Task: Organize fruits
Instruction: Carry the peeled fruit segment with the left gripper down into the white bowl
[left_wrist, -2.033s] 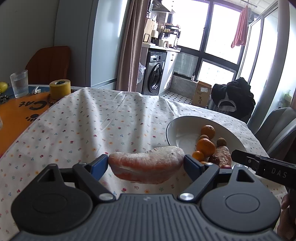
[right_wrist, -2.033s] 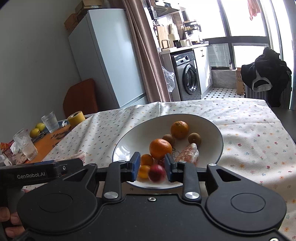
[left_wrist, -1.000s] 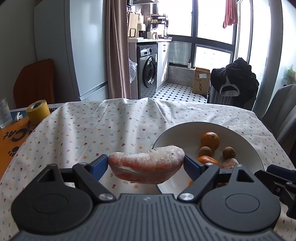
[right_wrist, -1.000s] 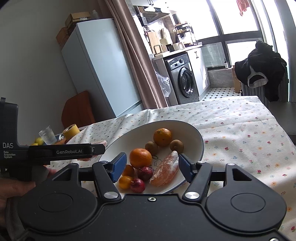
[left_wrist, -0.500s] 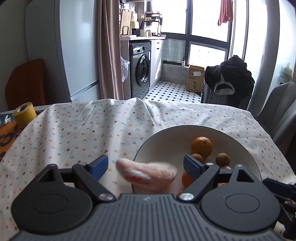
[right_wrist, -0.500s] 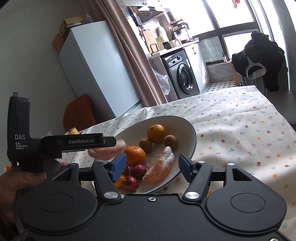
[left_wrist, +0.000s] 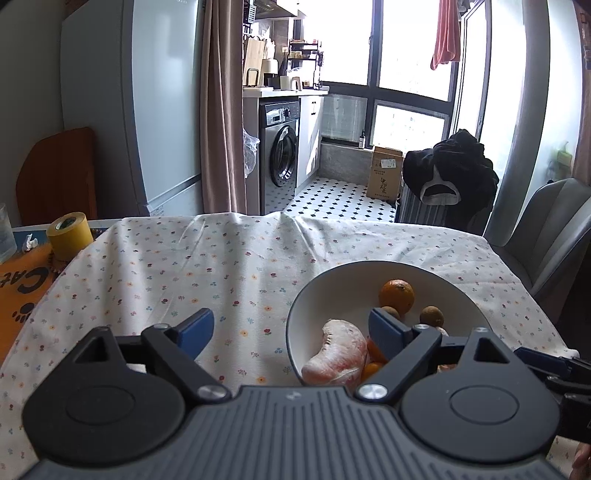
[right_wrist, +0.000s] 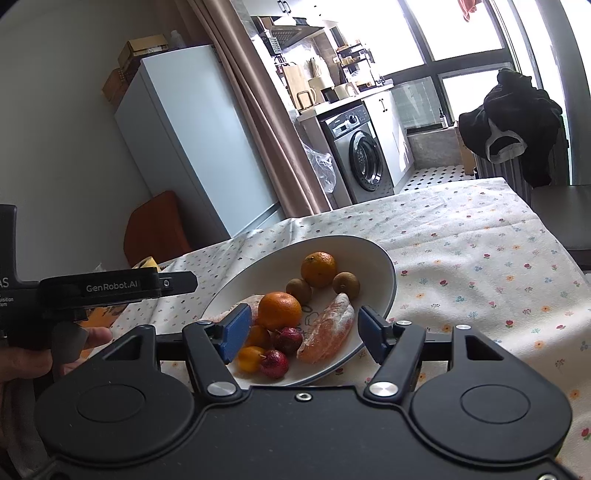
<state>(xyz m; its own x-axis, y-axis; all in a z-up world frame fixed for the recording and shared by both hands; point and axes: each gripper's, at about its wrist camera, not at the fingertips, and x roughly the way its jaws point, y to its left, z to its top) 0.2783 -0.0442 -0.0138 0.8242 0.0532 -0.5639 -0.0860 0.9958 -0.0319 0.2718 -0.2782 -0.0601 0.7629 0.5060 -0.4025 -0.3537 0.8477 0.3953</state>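
Note:
A white bowl (left_wrist: 436, 275) (right_wrist: 384, 258) sits on the flowered tablecloth and holds fruit. A pink peeled pomelo segment (left_wrist: 338, 352) lies at the bowl's left side, free of my left gripper (left_wrist: 291, 334), which is open above the cloth and the bowl's edge. In the right wrist view a second pomelo segment (right_wrist: 327, 328), two oranges (right_wrist: 318, 268) (right_wrist: 279, 309), brown round fruits (right_wrist: 346, 283) and small red fruits (right_wrist: 274, 363) lie in the bowl. My right gripper (right_wrist: 299, 334) is open just above the bowl's near side, holding nothing.
A yellow tape roll (left_wrist: 70, 234) and an orange mat (left_wrist: 22, 291) lie at the table's left. A grey chair (left_wrist: 554, 236) stands at the right. In the right wrist view, a hand (right_wrist: 44, 354) holds the left gripper's body left of the bowl.
My left gripper carried the pomelo segment right to the bowl, opened and let it drop in. My right gripper, shut over a small red fruit two seconds ago, opened and drew back slightly.

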